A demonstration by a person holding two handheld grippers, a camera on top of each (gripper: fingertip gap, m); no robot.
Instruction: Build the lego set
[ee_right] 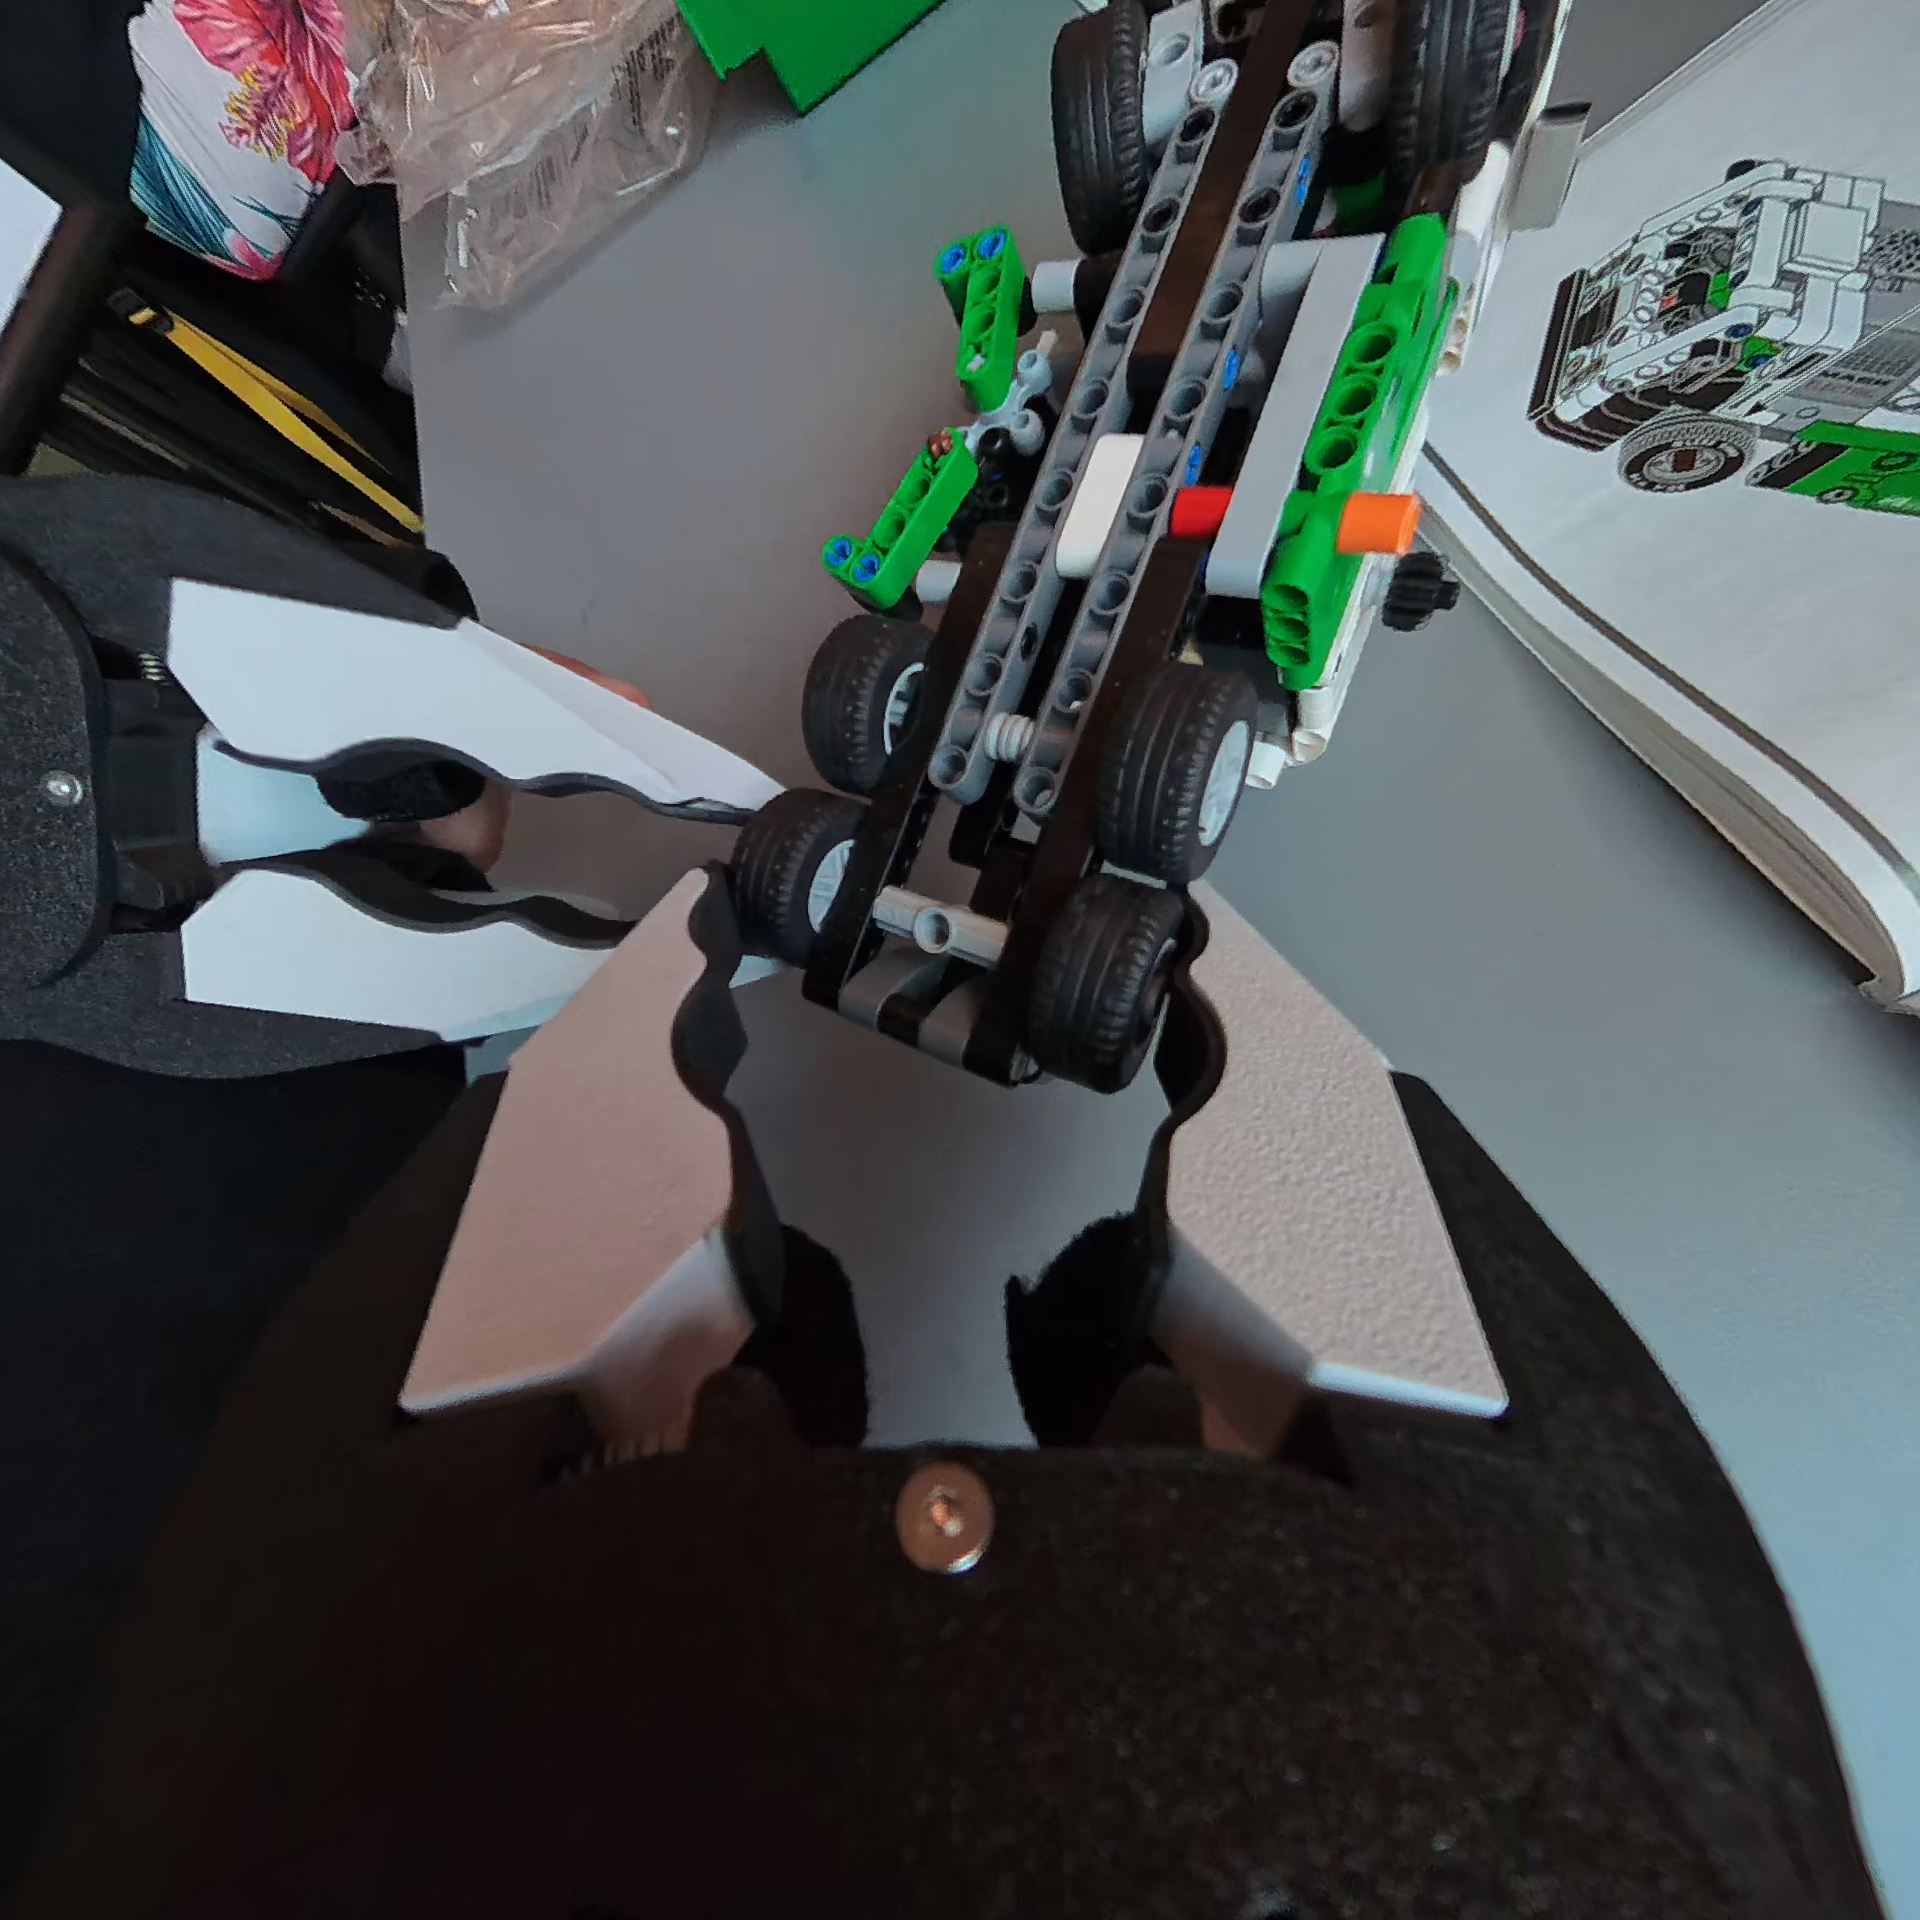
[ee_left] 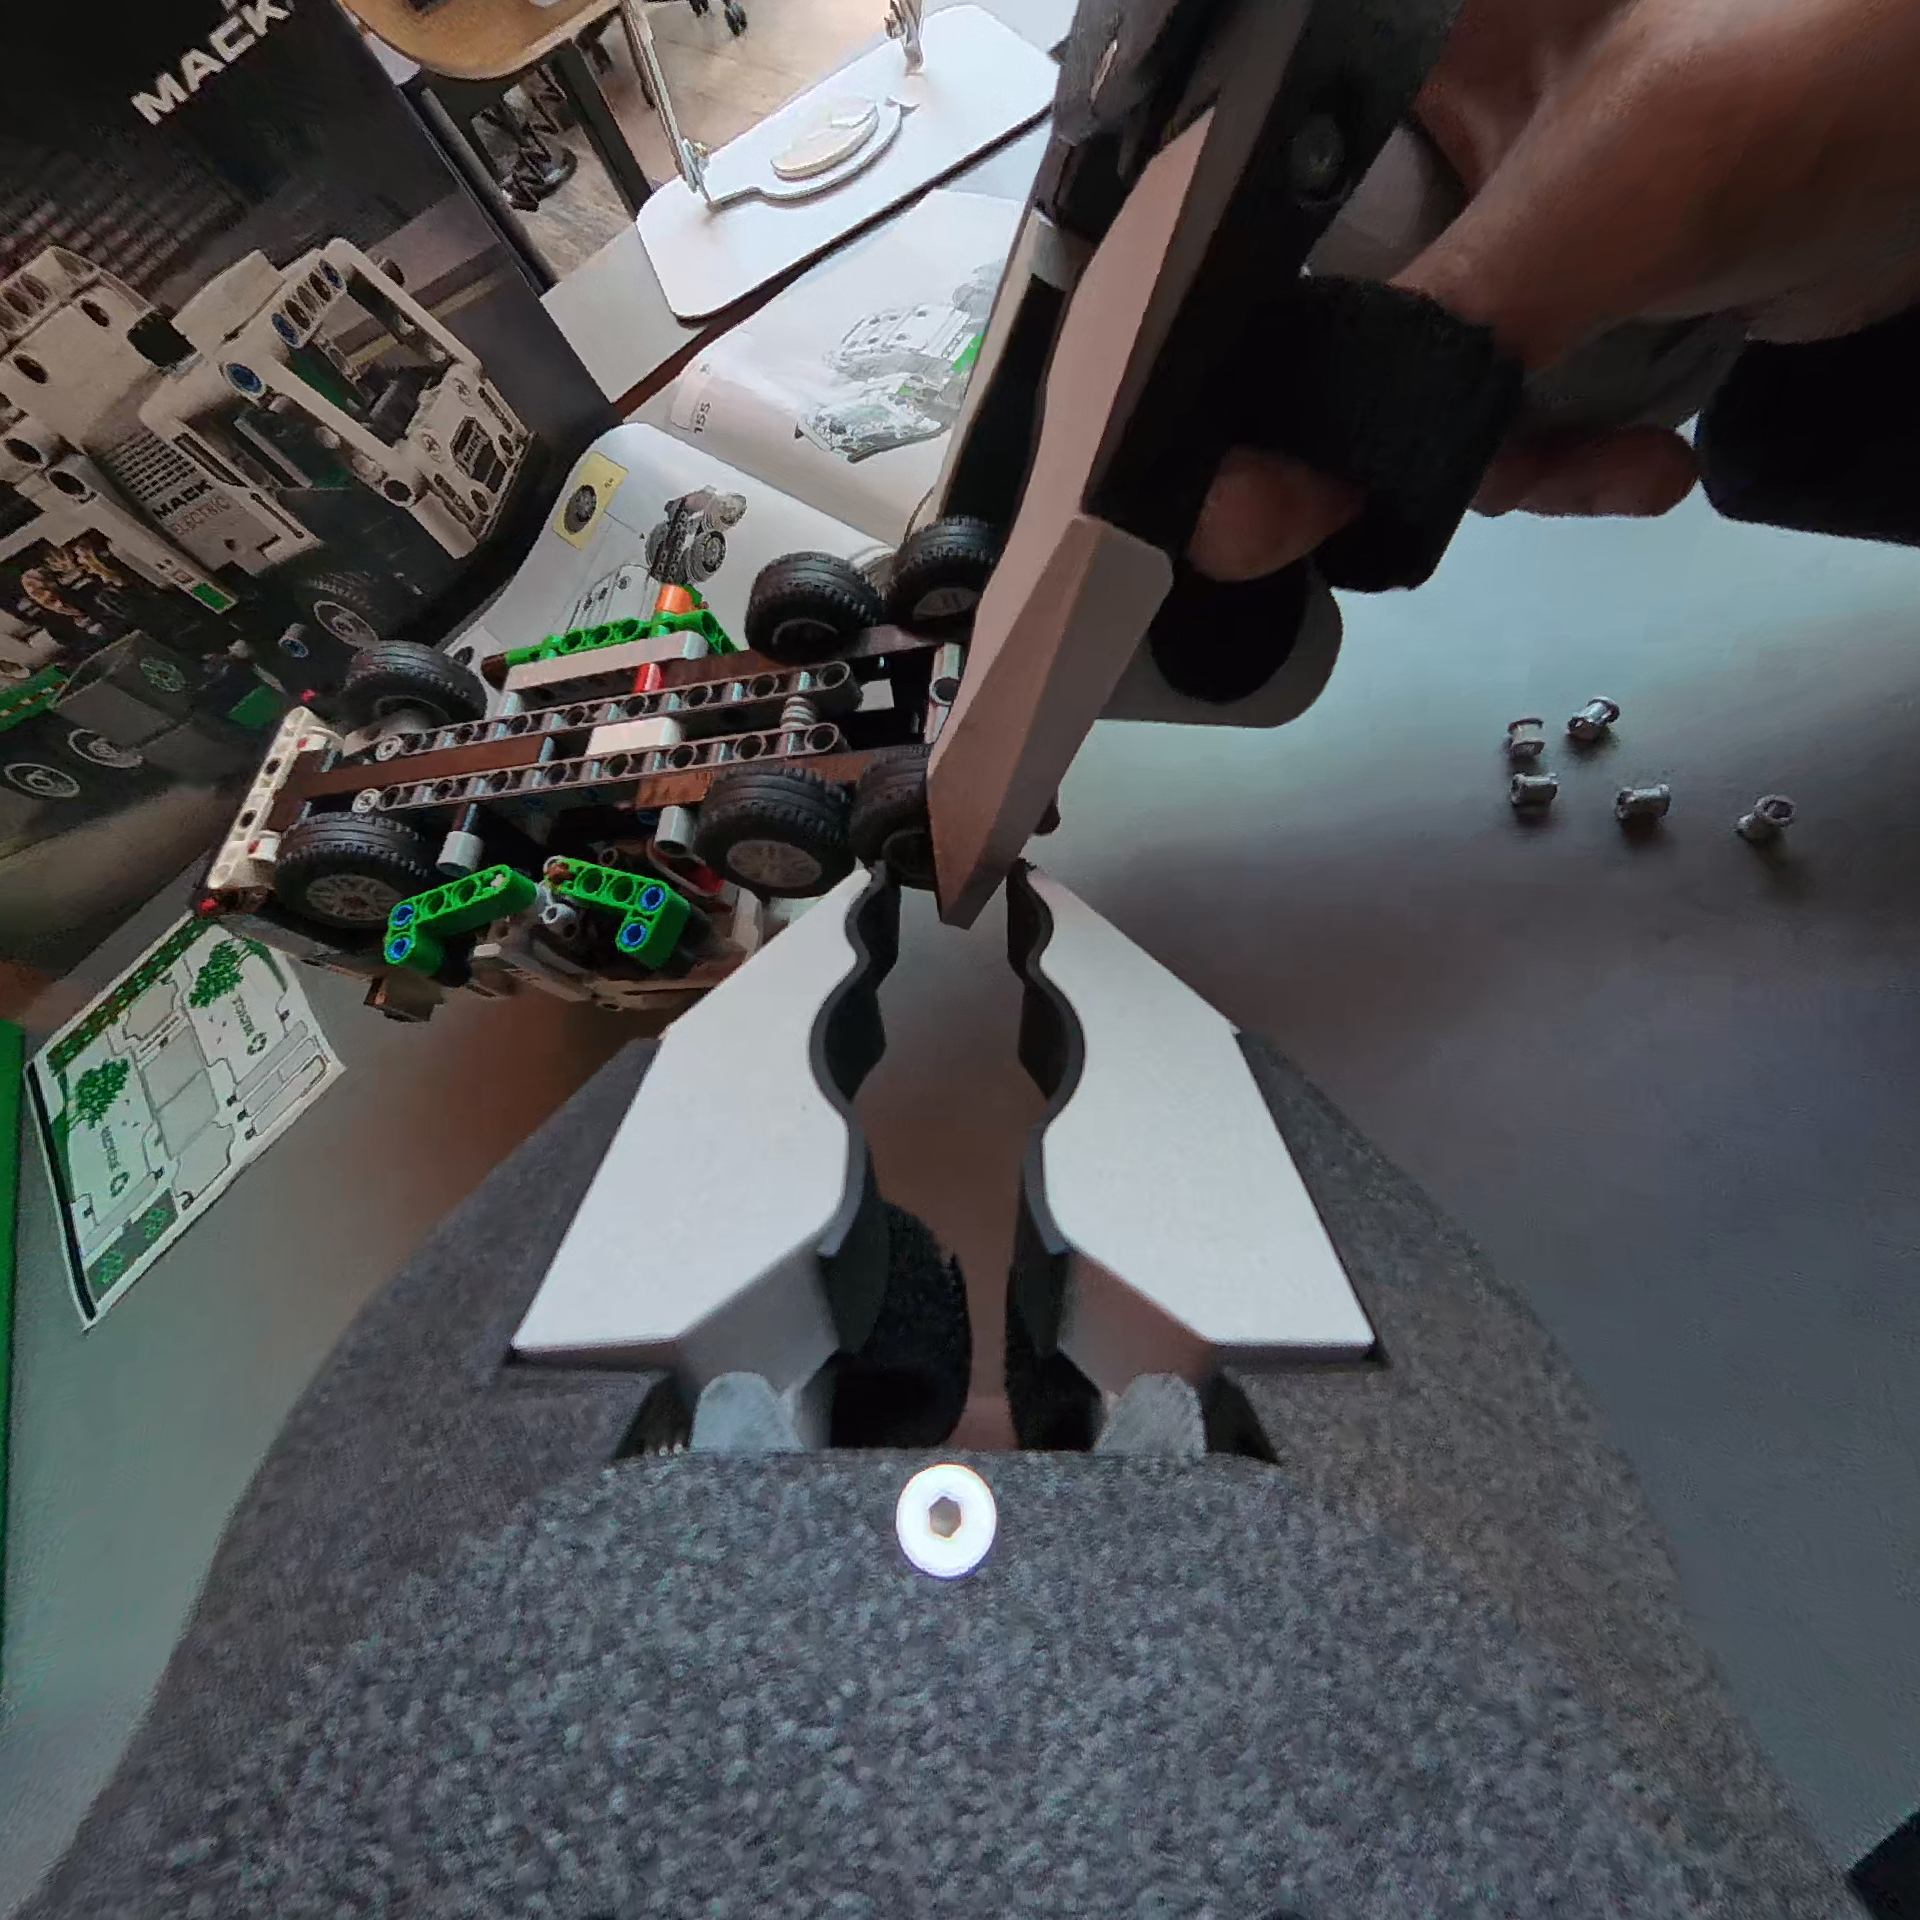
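Grey table (ee_right: 644, 436); upturned truck chassis (ee_right: 1122, 540) lengthwise away from right tool (ee_right: 940, 997) gripping its rear; left tool (ee_left: 943, 914) narrow.

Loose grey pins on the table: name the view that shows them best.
The left wrist view. Five small grey pins lie scattered on the bare grey table, right of the right gripper, which is at the truck. The right wrist view shows none of them.

Both wrist cameras face the upturned truck (ee_left: 582, 790) closely, from opposing sides.
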